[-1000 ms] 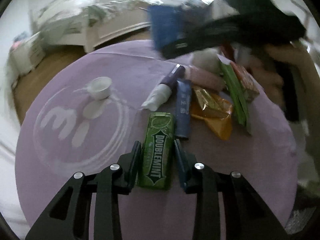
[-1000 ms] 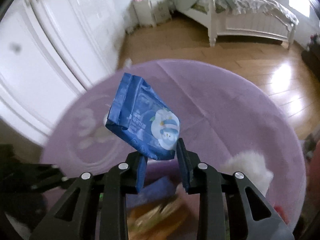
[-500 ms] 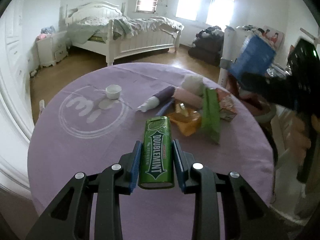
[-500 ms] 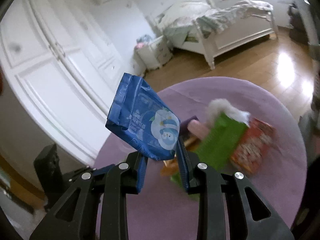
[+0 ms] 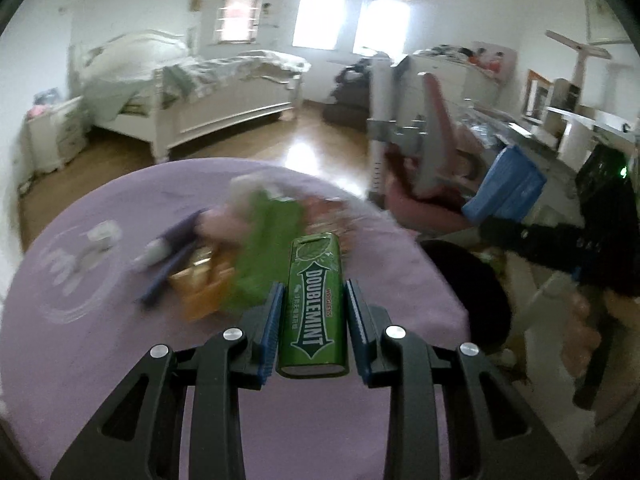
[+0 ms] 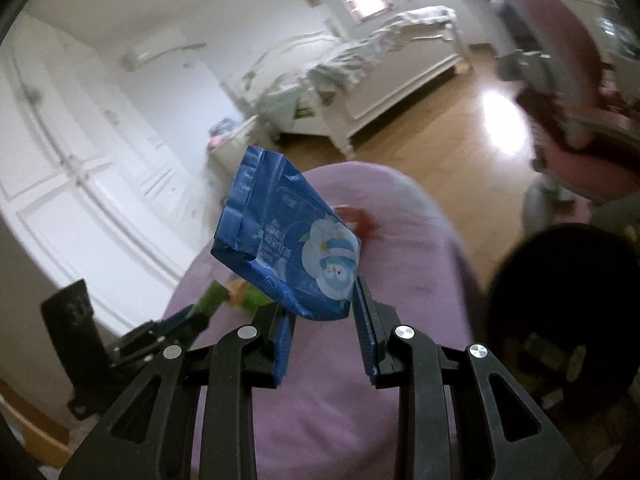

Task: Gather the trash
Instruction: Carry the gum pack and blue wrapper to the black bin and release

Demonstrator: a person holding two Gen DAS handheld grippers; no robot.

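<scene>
A round table under a purple cloth [image 5: 100, 360] carries the things. On the cloth, in the left wrist view, lies a blurred cluster: a green packet [image 5: 264, 248], an orange-gold wrapper [image 5: 204, 284], a dark blue stick-shaped item [image 5: 168, 272], a purple tube with a white cap [image 5: 168, 240], something pale pink [image 5: 224, 220] and what may be a red box [image 5: 320, 208] behind it. A small white cup [image 5: 105, 233] sits apart, by a white printed logo [image 5: 64, 276].

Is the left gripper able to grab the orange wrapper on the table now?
Probably not yet: the left gripper is shut on the gum pack, which fills the gap between its fingers. The orange wrapper lies uncovered, ahead to its left.
</scene>
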